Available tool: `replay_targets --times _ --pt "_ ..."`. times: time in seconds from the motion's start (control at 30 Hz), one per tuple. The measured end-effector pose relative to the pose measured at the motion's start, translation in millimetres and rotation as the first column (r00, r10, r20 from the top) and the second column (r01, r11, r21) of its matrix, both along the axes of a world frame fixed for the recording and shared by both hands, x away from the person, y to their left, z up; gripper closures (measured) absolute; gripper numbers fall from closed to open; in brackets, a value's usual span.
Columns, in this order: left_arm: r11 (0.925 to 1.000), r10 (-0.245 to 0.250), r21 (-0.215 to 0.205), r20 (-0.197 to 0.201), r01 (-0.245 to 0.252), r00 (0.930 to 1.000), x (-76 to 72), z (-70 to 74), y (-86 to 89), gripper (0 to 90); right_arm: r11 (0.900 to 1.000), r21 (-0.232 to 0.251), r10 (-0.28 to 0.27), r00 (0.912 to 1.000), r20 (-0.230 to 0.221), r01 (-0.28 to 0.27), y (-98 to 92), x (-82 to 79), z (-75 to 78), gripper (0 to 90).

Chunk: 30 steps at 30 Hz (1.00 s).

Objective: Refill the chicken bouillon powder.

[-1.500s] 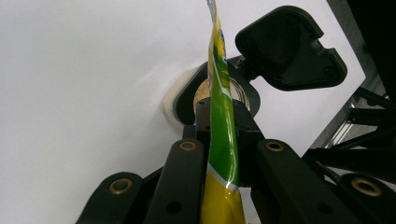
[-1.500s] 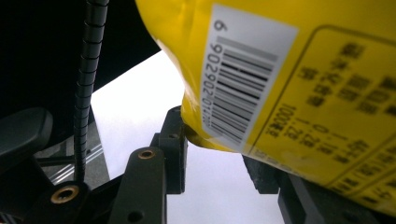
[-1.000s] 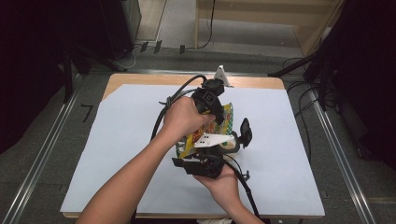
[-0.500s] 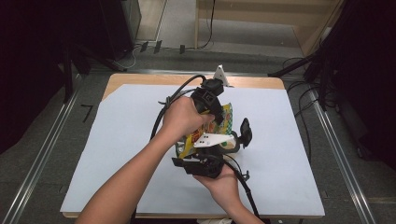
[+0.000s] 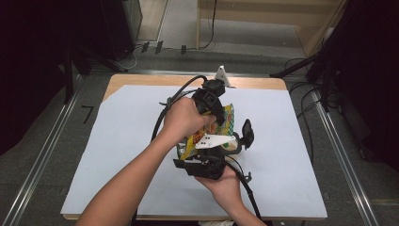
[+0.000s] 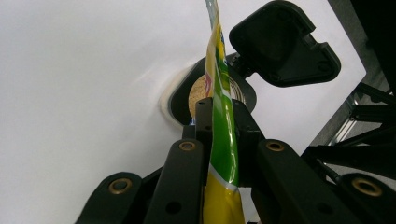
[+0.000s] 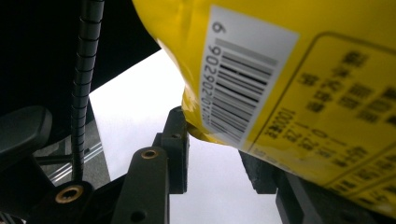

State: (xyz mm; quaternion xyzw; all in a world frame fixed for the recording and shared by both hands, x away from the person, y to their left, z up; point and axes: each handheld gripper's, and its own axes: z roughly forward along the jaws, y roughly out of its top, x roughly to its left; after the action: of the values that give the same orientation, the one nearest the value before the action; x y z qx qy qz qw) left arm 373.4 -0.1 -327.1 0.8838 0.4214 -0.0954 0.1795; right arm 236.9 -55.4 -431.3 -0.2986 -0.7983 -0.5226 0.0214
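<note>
Snack bag (image 6: 219,126), held upright over the black container (image 6: 205,95) on the white sheet (image 5: 117,141), is pinched at its top edge by the left gripper (image 6: 218,122) and lower down by the right gripper (image 7: 212,140), so a crooked tilt could scatter crumbs beside the opening.

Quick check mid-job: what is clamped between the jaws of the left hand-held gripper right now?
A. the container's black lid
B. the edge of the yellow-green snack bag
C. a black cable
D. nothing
B: in the left gripper view, the left hand-held gripper has its jaws pressed on the thin edge of the yellow-green snack bag, above the open black container.
</note>
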Motion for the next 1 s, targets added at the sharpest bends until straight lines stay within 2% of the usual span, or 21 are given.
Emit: replay_targets --times 1.0 --pt "0.9998 -0.014 0.012 0.006 0.014 0.9999 -0.9 -3.0 -0.8 85.3 1.0 -0.022 -0.01 0.9999 0.002 0.01 0.2 -1.3 -0.5 65.9"
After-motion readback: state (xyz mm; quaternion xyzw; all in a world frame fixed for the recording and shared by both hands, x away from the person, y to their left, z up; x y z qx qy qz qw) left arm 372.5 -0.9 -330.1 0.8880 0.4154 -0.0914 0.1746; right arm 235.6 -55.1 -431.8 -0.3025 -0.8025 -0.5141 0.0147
